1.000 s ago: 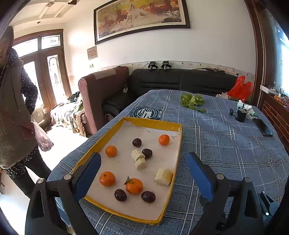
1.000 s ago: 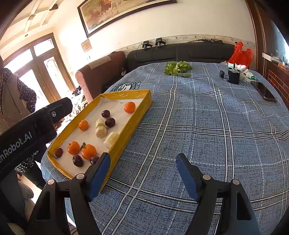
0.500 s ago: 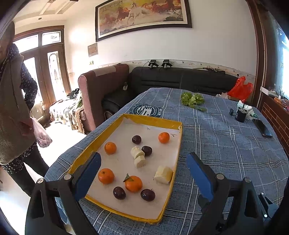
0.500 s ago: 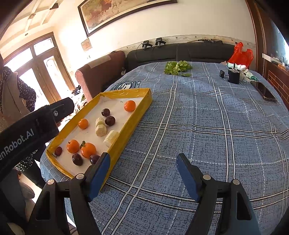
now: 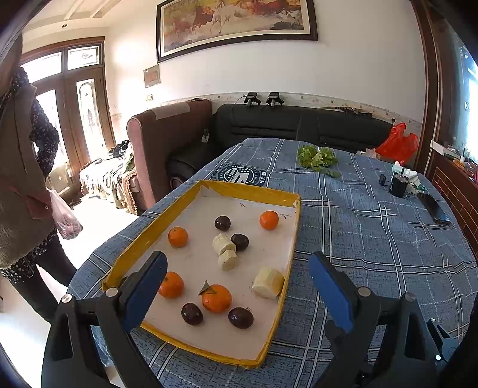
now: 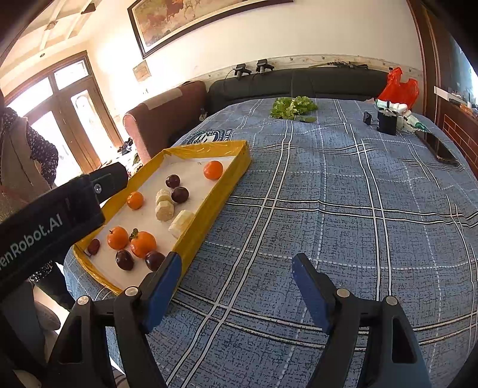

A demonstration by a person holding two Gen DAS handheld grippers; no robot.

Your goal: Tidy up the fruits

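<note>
On plaid cloth [image 6: 328,209]: yellow-rimmed flat tray [image 5: 251,189], round oranges [image 5: 216,298], glossy plums [image 5: 240,317]; both grippers [image 5: 237,286] [image 6: 237,280] agape, empty.

Right of the yellow tray [image 6: 206,206] you have bare tablecloth [image 6: 343,209]; its raised rim (all sides) blocks level entry.

A framed painting [image 5: 236,24] hangs on the white wall [image 5: 358,68]. Below it stand a black sofa [image 5: 286,125] and a brown armchair [image 5: 167,134]. Bright daylight pours through the wooden glass doors [image 5: 74,113] onto the pale floor [image 5: 98,215].
</note>
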